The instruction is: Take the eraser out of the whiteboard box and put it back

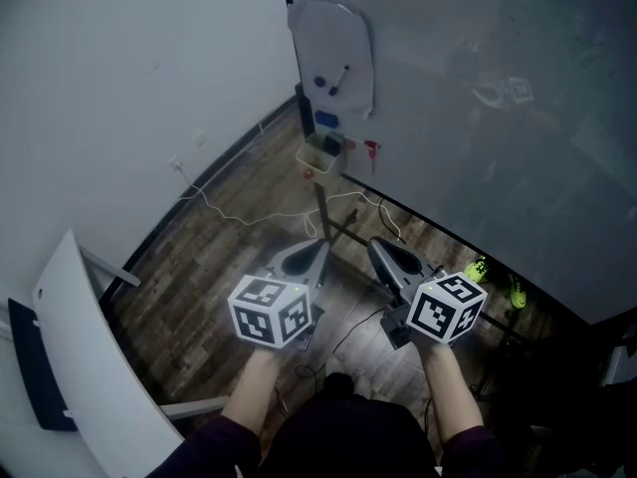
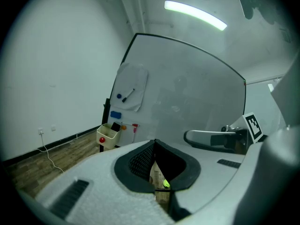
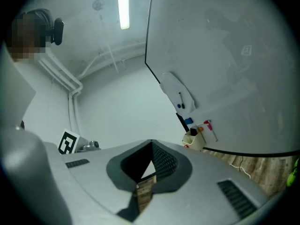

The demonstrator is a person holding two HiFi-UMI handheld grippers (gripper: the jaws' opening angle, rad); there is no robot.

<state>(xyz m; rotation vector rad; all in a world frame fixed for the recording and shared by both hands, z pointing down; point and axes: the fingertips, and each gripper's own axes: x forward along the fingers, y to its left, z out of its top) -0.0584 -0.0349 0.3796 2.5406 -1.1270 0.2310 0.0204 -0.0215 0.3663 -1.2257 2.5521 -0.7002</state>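
A cream whiteboard box point(image 1: 319, 154) hangs at the lower left corner of the whiteboard point(image 1: 478, 118), well ahead of both grippers. A dark block, apparently the eraser point(image 2: 115, 126), stands in the box point(image 2: 108, 135); a blue block point(image 1: 326, 120) sticks to the board just above it. My left gripper point(image 1: 318, 251) and right gripper point(image 1: 382, 251) are held side by side over the wood floor, both pointing toward the board. The left gripper point(image 2: 155, 140) has its jaws together and empty. In the right gripper view the right gripper point(image 3: 151, 142) also shows its tips meeting with nothing between them, and the box point(image 3: 193, 139) lies to the right.
A white sheet point(image 1: 333, 56) with magnets is stuck above the box, and a red marker point(image 1: 371, 150) hangs beside it. A white cable point(image 1: 249, 217) runs across the floor. The board's stand legs point(image 1: 324, 222) lie ahead of the grippers. A white panel point(image 1: 90, 366) leans at the lower left.
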